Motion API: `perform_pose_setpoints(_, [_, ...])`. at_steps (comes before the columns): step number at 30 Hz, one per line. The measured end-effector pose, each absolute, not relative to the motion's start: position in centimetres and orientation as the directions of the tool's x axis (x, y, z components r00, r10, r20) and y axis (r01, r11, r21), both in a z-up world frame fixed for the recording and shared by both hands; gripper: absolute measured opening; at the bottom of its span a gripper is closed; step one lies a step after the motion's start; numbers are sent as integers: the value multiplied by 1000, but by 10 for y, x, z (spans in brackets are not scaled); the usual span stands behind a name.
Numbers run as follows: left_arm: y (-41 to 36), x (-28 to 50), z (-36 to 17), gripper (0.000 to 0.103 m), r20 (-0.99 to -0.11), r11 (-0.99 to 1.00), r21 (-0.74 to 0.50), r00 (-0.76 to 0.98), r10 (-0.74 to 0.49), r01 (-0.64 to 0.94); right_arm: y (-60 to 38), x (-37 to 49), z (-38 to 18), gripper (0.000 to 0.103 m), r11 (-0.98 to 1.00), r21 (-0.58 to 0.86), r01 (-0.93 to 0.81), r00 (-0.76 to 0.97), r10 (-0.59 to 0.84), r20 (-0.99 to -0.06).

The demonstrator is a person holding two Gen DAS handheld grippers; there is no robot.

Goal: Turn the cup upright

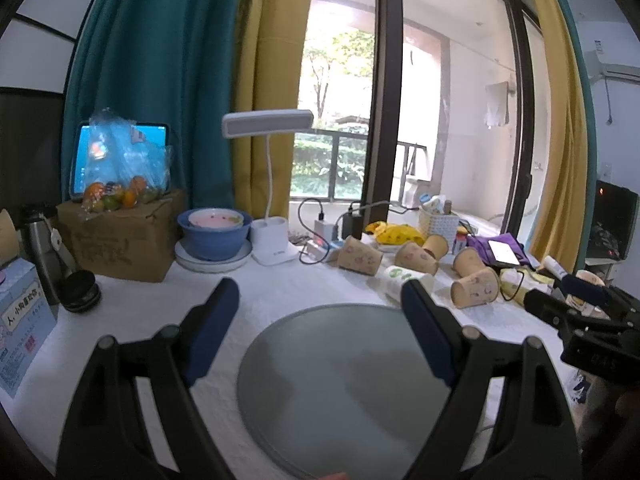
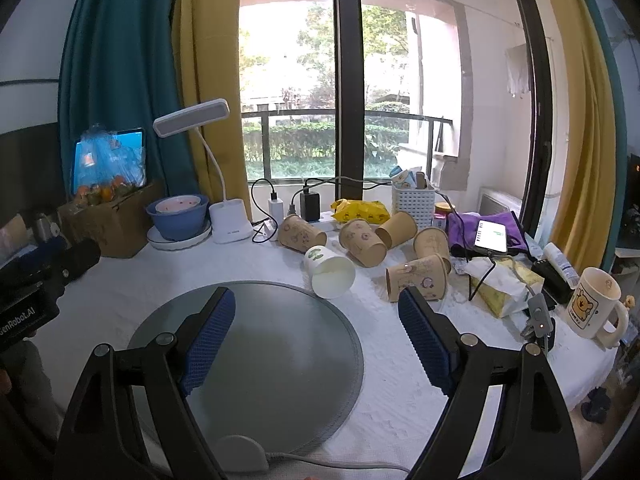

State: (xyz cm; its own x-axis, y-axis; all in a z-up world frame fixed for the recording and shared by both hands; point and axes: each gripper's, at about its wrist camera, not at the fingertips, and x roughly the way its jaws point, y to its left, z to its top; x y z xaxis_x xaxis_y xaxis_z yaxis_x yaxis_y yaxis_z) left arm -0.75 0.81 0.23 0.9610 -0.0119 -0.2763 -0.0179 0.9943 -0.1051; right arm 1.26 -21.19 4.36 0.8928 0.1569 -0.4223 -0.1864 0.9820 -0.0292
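Note:
Several paper cups lie on their sides on the white table. A white cup with a green print (image 2: 329, 270) lies at the far edge of the round grey mat (image 2: 256, 360), mouth toward me; it shows in the left wrist view (image 1: 406, 280) too. Brown printed cups (image 2: 416, 278) (image 2: 362, 242) (image 2: 301, 234) lie behind and right of it, also in the left wrist view (image 1: 476, 288). My right gripper (image 2: 318, 300) is open and empty above the mat. My left gripper (image 1: 320, 292) is open and empty above the mat (image 1: 344, 384).
A desk lamp (image 2: 230, 224), blue bowl on a plate (image 2: 178, 216), chargers, a white basket (image 2: 414, 204), phone on purple cloth (image 2: 492, 236), tissue pack (image 2: 504, 284) and bear mug (image 2: 592, 304) crowd the back and right. A cardboard box with fruit (image 1: 120, 232) stands left.

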Motion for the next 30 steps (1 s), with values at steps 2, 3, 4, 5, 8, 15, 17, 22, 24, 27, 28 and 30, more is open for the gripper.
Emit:
perform_pose_setpoints(2, [8, -8, 2, 84, -276, 994, -105, 961, -11, -19, -212, 13, 44, 86, 982, -27, -185, 893, 157, -422])
perform_pose_setpoints(3, [8, -7, 1, 84, -279, 994, -105, 960, -11, -19, -212, 13, 45, 86, 983, -26, -183, 894, 155, -421])
perform_pose_setpoints(4, [9, -7, 2, 84, -281, 994, -105, 960, -13, -18, -212, 13, 44, 86, 983, -26, -182, 894, 155, -421])
perform_pose_setpoints(5, [9, -7, 1, 84, -281, 994, -105, 960, -13, -17, -212, 13, 44, 86, 983, -26, -183, 894, 155, -420])
perform_pose_setpoints(8, [9, -7, 2, 84, -278, 994, -104, 960, -12, -17, -213, 14, 44, 86, 983, -26, -184, 894, 156, -420])
perform_pose_setpoints(15, [9, -8, 1, 84, -274, 995, -103, 962, -10, -19, -212, 15, 43, 86, 982, -25, -187, 890, 159, -428])
perform_pose_setpoints(17, [9, -7, 2, 84, -275, 994, -103, 961, -12, -17, -213, 15, 42, 86, 982, -24, -188, 890, 160, -427])
perform_pose_setpoints(22, [9, -8, 2, 84, -274, 995, -102, 962, -12, -17, -213, 14, 43, 86, 982, -24, -188, 889, 160, -428])
perform_pose_setpoints(24, [10, -8, 2, 84, -274, 994, -104, 962, -12, -17, -212, 14, 43, 86, 982, -26, -188, 889, 159, -429])
perform_pose_setpoints(27, [11, -8, 2, 84, -274, 994, -104, 962, -13, -16, -212, 14, 43, 86, 982, -26, -188, 889, 159, -429])
perform_pose_setpoints(28, [10, -8, 2, 84, -274, 995, -103, 962, -13, -16, -212, 14, 43, 86, 982, -26, -188, 889, 159, -429])
perform_pose_setpoints(30, [10, -8, 2, 84, -274, 995, -103, 962, -13, -16, -212, 14, 43, 86, 982, -25, -188, 889, 159, -430])
